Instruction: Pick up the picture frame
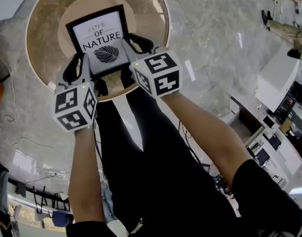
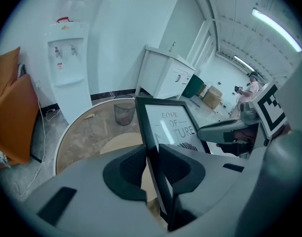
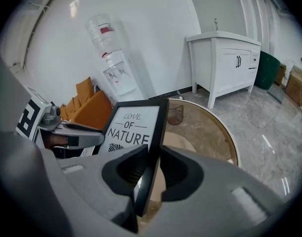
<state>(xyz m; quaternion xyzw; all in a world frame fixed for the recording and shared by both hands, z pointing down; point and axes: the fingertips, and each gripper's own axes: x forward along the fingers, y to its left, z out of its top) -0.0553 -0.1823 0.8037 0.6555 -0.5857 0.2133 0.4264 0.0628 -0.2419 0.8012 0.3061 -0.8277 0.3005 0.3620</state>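
A black picture frame (image 1: 102, 41) with a white print reading "LOVE OF NATURE" and a leaf hangs above the round wooden table (image 1: 42, 23). My left gripper (image 1: 81, 69) is shut on the picture frame's left edge (image 2: 147, 127), the black rim pinched between its pads. My right gripper (image 1: 136, 46) is shut on the picture frame's right edge (image 3: 160, 127). In the left gripper view the right gripper (image 2: 230, 130) shows across the print; in the right gripper view the left gripper (image 3: 74, 132) shows at the other side.
The table stands on a grey marble floor (image 1: 215, 28). A water dispenser (image 2: 67, 68), an orange seat (image 2: 15, 117), a white cabinet (image 3: 225, 58) and a wire bin (image 2: 124, 113) stand around it. A person (image 2: 249, 90) stands far off. My legs (image 1: 141, 147) are below the grippers.
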